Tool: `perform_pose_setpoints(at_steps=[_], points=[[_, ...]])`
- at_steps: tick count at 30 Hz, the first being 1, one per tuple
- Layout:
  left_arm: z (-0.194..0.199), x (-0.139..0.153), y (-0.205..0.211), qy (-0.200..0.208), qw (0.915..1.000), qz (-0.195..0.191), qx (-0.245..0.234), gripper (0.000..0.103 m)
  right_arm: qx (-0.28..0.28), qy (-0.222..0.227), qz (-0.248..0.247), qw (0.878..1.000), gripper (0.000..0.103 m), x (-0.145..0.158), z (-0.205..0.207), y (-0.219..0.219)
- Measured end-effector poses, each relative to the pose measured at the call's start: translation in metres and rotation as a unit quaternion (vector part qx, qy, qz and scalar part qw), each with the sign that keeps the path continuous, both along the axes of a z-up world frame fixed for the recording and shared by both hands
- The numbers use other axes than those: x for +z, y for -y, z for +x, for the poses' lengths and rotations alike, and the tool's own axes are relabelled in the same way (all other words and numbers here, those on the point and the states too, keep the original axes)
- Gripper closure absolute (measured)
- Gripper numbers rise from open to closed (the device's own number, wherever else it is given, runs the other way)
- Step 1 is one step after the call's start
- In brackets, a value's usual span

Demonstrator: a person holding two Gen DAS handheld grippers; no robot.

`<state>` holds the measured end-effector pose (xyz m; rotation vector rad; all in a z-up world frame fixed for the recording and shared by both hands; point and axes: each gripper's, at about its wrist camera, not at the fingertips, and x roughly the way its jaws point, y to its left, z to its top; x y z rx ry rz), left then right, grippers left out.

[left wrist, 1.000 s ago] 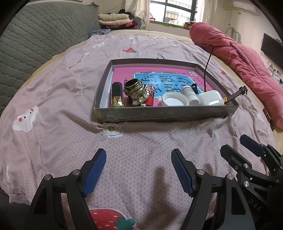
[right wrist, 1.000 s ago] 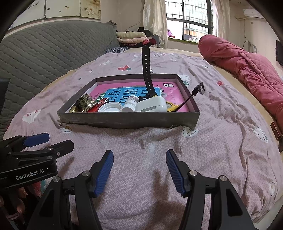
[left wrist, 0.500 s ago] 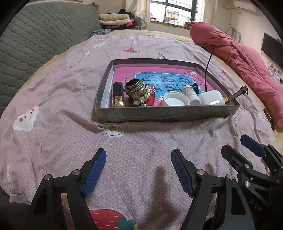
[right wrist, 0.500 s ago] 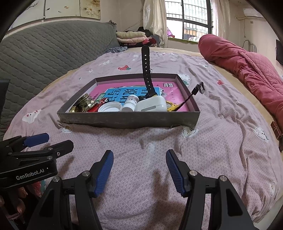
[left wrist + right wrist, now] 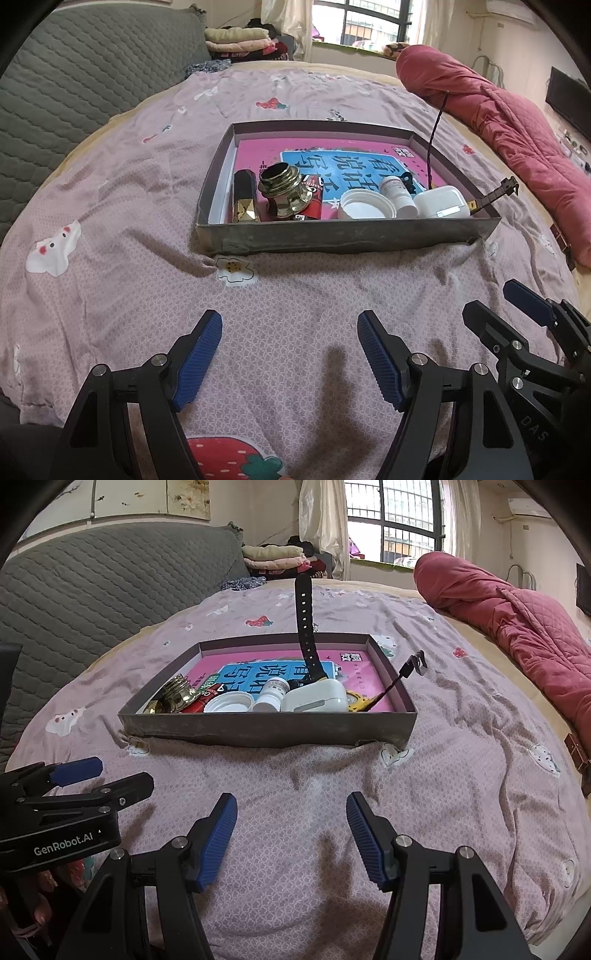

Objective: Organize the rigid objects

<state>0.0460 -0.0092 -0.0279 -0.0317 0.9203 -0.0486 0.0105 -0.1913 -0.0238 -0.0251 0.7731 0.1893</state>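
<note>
At the bottom of the left wrist view, the left gripper has its two blue fingers wide apart and holds nothing. At the bottom of the right wrist view, the right gripper is also spread wide and empty. Both hang above the pink bedsheet.

In the middle of both views lies a shallow grey box on the sheet. Along its near wall, from left to right in the left wrist view, are a black and gold tube, a brass fitting on a red packet, a white lid, a small white bottle and a white earbud case. A black watch strap stands up behind the case. Under them lies a pink and blue book.

At the upper right lies a red quilt, and at the upper left a grey headboard.
</note>
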Motion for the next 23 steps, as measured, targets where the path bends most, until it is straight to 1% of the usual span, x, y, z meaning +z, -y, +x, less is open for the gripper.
perform_pose_setpoints(at_steps=[18, 20, 23], points=[[0.0017, -0.0011, -0.0018, 0.000, 1.0000, 0.000, 0.004, 0.026, -0.001, -0.004, 0.000, 1.000, 0.042, -0.0025, 0.0016, 0.0003], [0.0024, -0.0018, -0.0021, -0.001, 1.0000, 0.000, 0.003, 0.026, -0.001, -0.005, 0.005, 1.000, 0.042, -0.0024, 0.0015, 0.0012], [0.0037, -0.0026, -0.0003, 0.000, 1.0000, 0.000, -0.006, 0.026, 0.002, 0.001, -0.003, 1.000, 0.042, -0.0022, 0.0016, -0.0003]])
